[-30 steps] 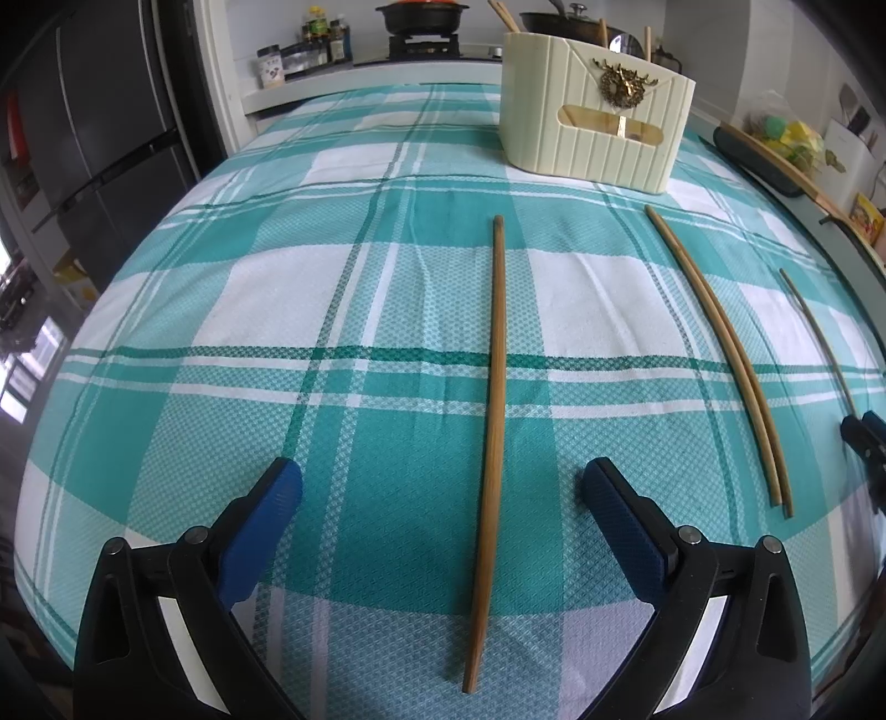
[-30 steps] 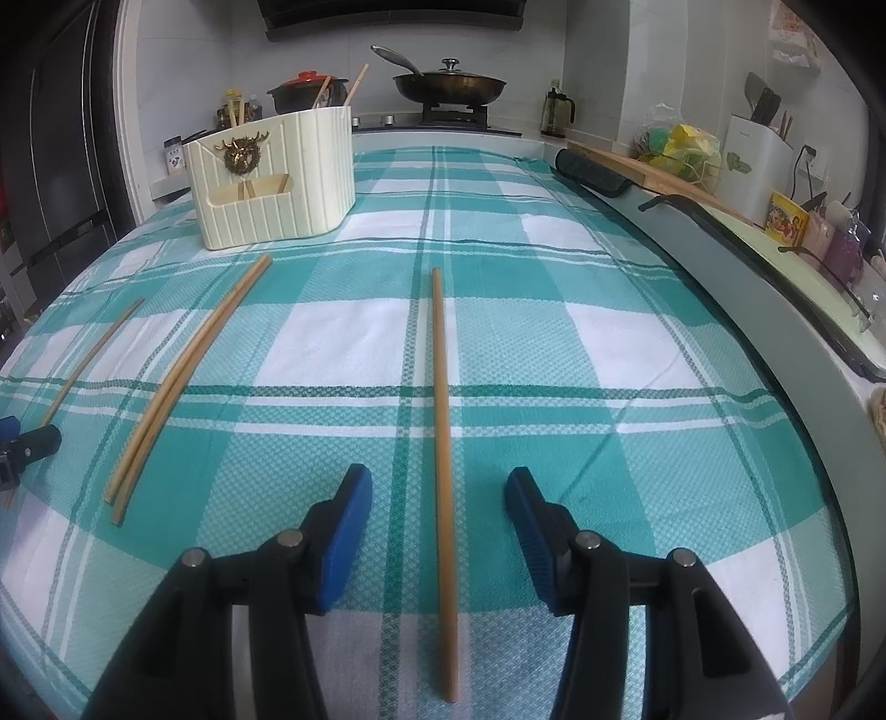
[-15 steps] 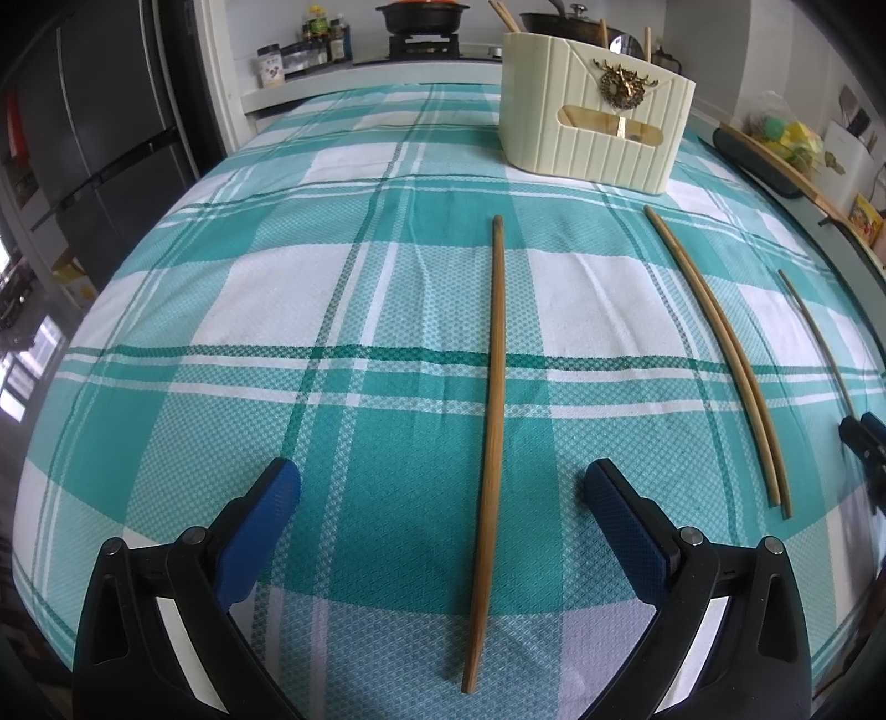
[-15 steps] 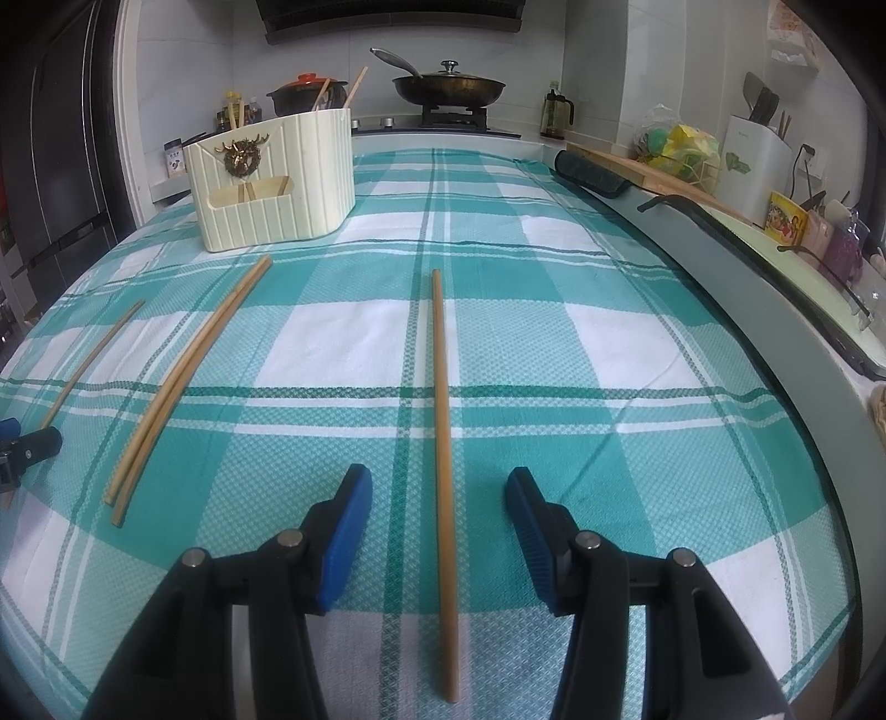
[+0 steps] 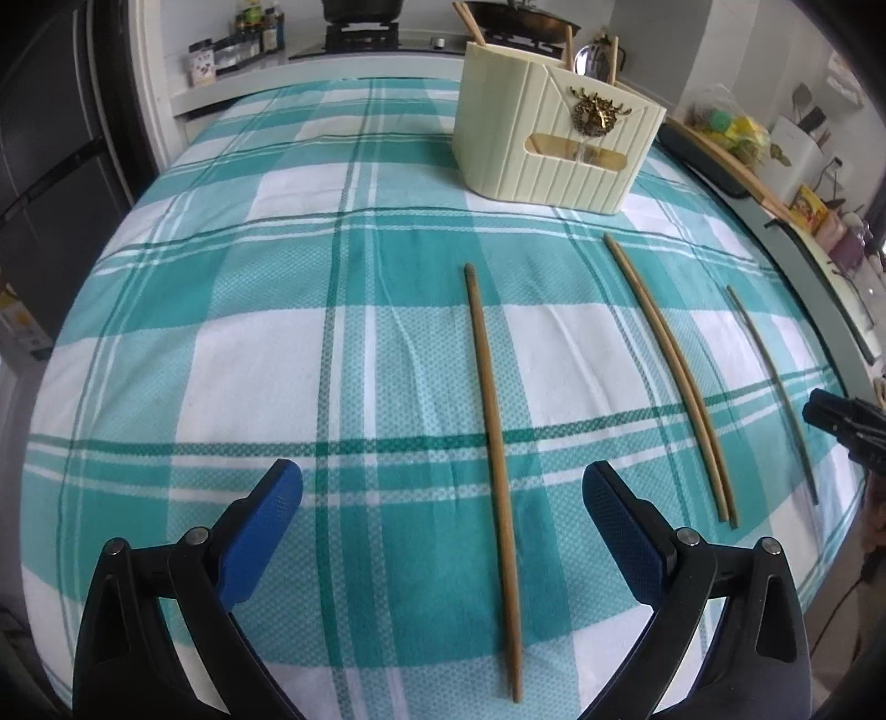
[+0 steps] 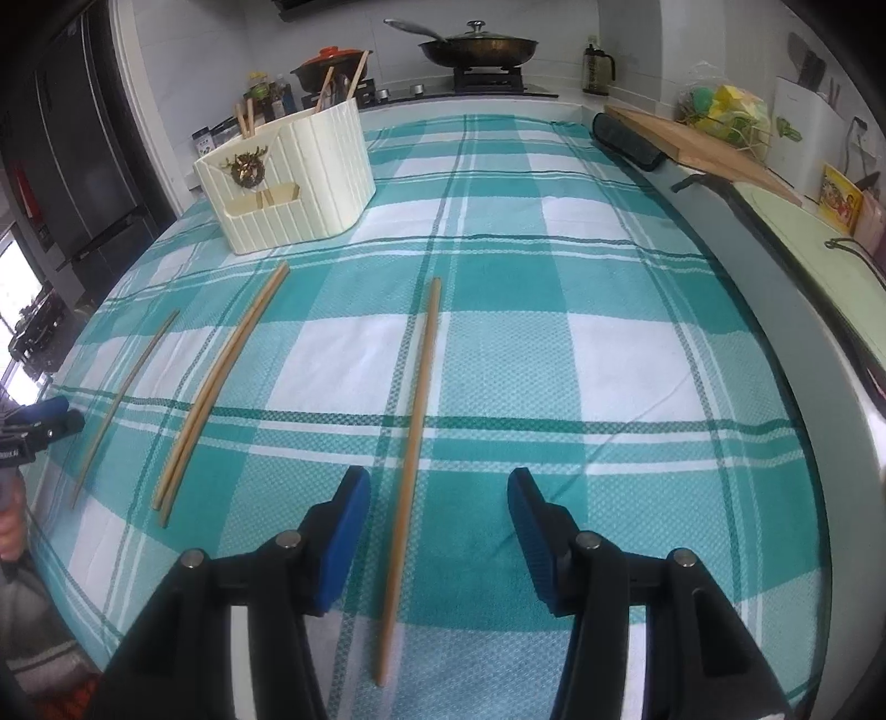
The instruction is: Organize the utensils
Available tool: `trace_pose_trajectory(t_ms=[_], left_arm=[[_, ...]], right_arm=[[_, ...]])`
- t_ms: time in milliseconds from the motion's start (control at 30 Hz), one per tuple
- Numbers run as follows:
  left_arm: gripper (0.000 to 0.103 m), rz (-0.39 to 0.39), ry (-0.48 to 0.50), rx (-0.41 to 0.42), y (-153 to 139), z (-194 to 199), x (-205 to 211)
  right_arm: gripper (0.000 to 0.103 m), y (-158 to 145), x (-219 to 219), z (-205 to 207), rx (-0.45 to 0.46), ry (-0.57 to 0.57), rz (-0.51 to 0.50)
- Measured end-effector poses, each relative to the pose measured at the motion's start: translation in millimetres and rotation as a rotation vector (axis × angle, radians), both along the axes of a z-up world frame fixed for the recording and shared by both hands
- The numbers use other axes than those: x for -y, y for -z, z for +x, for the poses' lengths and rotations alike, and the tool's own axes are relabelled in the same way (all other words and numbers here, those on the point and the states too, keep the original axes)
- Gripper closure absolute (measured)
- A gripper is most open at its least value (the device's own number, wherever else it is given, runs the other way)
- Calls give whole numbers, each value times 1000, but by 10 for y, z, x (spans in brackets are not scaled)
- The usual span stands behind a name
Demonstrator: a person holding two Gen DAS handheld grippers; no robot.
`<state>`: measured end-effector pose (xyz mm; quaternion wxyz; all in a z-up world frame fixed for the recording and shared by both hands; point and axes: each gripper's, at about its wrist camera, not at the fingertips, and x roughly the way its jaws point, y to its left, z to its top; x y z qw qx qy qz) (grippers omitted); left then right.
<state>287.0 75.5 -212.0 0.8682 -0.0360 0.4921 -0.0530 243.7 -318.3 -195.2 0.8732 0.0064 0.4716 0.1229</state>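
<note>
Four thin, light, stiff wooden chopsticks lie on the checked tablecloth [image 5: 277, 343] near its front edge, one chopstick [image 5: 493, 437] under the wide-apart left gripper [image 5: 443, 515], another chopstick [image 6: 412, 443] under the half-apart right gripper [image 6: 440, 520], best pinched mid-stick for the cream holder [image 6: 293, 183].

The holder [image 5: 556, 141] hides the lower parts of the chopsticks [image 5: 468, 22] standing in it, whose tops run past the picture's edge. Behind it, the pan [image 5: 520, 16] on the stove is cut off.
</note>
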Motion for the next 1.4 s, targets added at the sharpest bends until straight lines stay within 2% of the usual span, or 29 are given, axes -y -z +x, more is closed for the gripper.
trace_pose_trajectory(t_ms=[200,300,400,467,500,600,667,700,733,867,1033,1267,1400], left_arm=[[15,81,54,-68,149,424,146],[16,135,70,-77,190,589,242],[25,134,83,-92,169,771,278],[38,135,83,-103,148,881,296],[41,135,86,-110,143,926,303],[56,127,94,-122,124,1031,327],[75,139,97,-119,121,1070,352],[82,139,102,-116,118,1082,373],[96,134,105,-113,115,1089,382],[98,103,93,-80,54,1073,377],[98,53,71,40,-348,865,328],[98,-25,60,197,-1072,441,217],[98,-54,62,276,-1388,159,167]], right_arm=[[50,138,-280,349,-53,-76,-115],[51,191,-320,555,-73,-75,-123],[52,192,-367,781,-73,-74,-135],[57,188,-377,951,-80,-68,-129],[59,183,-377,1032,-80,-65,-127],[71,180,-381,1253,-87,-60,-105],[78,185,-381,1368,-91,-51,-99],[86,191,-383,1417,-90,-44,-103],[93,197,-384,1454,-86,-39,-107],[97,182,-345,1515,-82,-12,-81],[97,11,-267,1381,-30,19,4],[97,-647,-225,943,114,9,84],[97,-1050,-237,609,208,-20,109]])
